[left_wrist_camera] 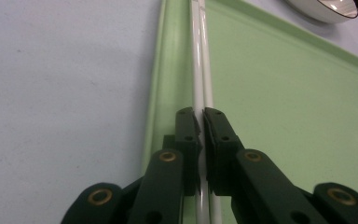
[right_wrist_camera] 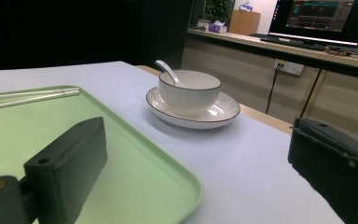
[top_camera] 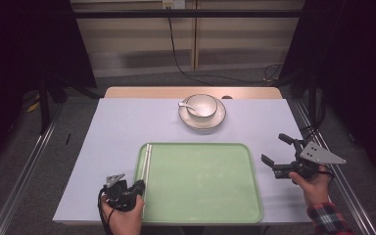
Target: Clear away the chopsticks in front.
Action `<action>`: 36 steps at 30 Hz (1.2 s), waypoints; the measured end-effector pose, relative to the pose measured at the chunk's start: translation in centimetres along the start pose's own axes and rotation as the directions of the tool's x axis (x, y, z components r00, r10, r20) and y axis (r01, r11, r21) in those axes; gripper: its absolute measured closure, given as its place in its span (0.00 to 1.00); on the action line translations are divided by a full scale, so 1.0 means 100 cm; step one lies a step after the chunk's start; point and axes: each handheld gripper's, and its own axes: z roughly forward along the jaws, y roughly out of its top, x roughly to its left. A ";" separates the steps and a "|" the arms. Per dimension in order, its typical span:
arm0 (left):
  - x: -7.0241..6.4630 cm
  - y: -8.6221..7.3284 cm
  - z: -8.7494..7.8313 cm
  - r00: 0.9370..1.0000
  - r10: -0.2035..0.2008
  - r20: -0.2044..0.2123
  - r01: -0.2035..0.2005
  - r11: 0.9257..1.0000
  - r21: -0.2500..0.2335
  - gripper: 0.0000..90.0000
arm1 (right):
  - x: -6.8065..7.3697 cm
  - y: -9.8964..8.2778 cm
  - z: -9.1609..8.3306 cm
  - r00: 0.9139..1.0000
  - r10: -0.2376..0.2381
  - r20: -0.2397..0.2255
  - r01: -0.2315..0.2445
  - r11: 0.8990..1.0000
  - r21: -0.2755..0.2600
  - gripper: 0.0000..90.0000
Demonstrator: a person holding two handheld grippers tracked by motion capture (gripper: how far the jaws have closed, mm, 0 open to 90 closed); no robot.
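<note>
Overhead plus two low tool-mounted close-ups

Table [top_camera: 112, 127] under a pale lilac cover, wooden edge bare at the far side. Directly on it: green tray [top_camera: 200, 183] at the near middle, white plate [top_camera: 219, 116] beyond the tray, near the far edge.

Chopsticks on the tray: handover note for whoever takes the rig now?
Left tool: shut on the chopsticks, which lie along the left edge of the green tray.
Right tool: open, empty, right of the tray.
Bowl with spoon sits on its plate beyond the tray.
Done: chopsticks gripped.
Left: whether to lift or release them is unclear; bowl set untouched.
</note>
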 end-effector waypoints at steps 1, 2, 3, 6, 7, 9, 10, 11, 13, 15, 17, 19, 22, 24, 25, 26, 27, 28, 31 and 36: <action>0.000 0.000 0.000 1.000 0.002 0.001 -0.002 1.000 0.000 0.94 | 0.000 0.000 0.000 1.000 0.003 0.000 -0.003 1.000 0.002 0.04; -0.001 0.000 0.000 1.000 0.000 -0.006 0.000 1.000 0.000 0.94 | 0.000 0.000 0.000 1.000 0.002 -0.001 -0.002 1.000 0.001 0.04; -0.001 0.000 0.000 1.000 0.001 -0.009 -0.001 1.000 0.002 0.94 | 0.000 0.000 0.000 1.000 -0.001 0.000 0.001 1.000 0.000 0.04; -0.001 0.001 0.001 1.000 0.001 -0.008 -0.001 1.000 0.001 0.94 | 0.000 0.000 0.000 1.000 0.000 0.001 0.000 1.000 -0.001 0.04; -0.001 0.000 0.001 1.000 0.004 -0.010 -0.004 1.000 0.001 0.94 | 0.000 0.000 0.000 1.000 -0.001 -0.001 0.001 1.000 0.000 0.04; -0.002 0.000 0.002 1.000 -0.004 -0.007 0.004 1.000 -0.002 0.94 | 0.000 0.000 0.000 1.000 0.001 0.004 -0.001 1.000 0.000 0.04; -0.002 0.000 0.002 1.000 -0.005 -0.006 0.005 1.000 -0.001 0.94 | 0.000 0.000 0.000 1.000 0.001 0.003 -0.001 1.000 0.000 0.04; -0.001 0.001 0.002 1.000 0.008 -0.002 -0.008 1.000 -0.001 0.94 | 0.000 0.000 0.000 1.000 0.001 0.003 -0.001 1.000 0.000 0.04; -0.003 0.001 0.002 1.000 -0.009 -0.007 0.009 1.000 0.000 0.94 | 0.000 0.000 0.000 1.000 -0.001 0.003 0.001 1.000 0.000 0.04; -0.003 0.001 0.002 1.000 -0.005 -0.007 0.005 1.000 0.000 0.94 | 0.000 0.000 0.000 1.000 0.001 -0.001 -0.001 1.000 0.002 0.04; -0.003 0.001 0.002 1.000 -0.003 -0.007 0.003 1.000 0.001 0.94 | 0.000 0.000 0.000 1.000 0.001 -0.002 -0.001 1.000 0.002 0.04; -0.003 0.001 0.003 1.000 0.004 -0.012 -0.004 1.000 0.000 0.94 | 0.000 0.000 0.000 1.000 -0.002 0.001 0.002 1.000 0.000 0.04; -0.004 0.000 0.003 1.000 -0.005 -0.008 0.005 1.000 -0.005 0.94 | 0.000 0.000 0.000 1.000 0.001 0.000 -0.001 1.000 0.001 0.04; -0.003 0.001 0.003 1.000 0.000 -0.005 0.000 1.000 -0.004 0.94 | 0.000 0.000 0.000 1.000 -0.001 0.002 0.001 1.000 0.001 0.04; -0.003 0.001 0.003 1.000 0.005 -0.010 -0.005 1.000 -0.002 0.94 | 0.000 0.000 0.000 1.000 0.000 0.002 0.000 1.000 0.001 0.04; -0.004 0.001 0.003 1.000 0.000 -0.005 0.000 1.000 0.000 0.94 | 0.000 0.000 0.000 1.000 0.000 0.002 0.000 1.000 0.001 0.04; -0.004 0.001 0.003 1.000 0.000 -0.004 0.000 1.000 -0.001 0.94 | 0.000 0.000 0.000 1.000 -0.002 0.003 0.002 1.000 0.000 0.04; -0.004 0.001 0.004 1.000 -0.001 -0.005 0.001 1.000 -0.001 0.94 | 0.000 0.000 0.000 1.000 -0.001 0.002 0.001 1.000 0.000 0.04; -0.004 0.001 0.004 1.000 -0.002 -0.009 0.002 1.000 -0.001 0.94 | 0.000 0.000 0.000 1.000 -0.002 0.003 0.002 1.000 0.001 0.04; -0.004 0.001 0.004 1.000 0.000 -0.004 0.000 1.000 0.000 0.94 | 0.000 0.000 0.000 1.000 -0.001 0.003 0.001 1.000 0.002 0.04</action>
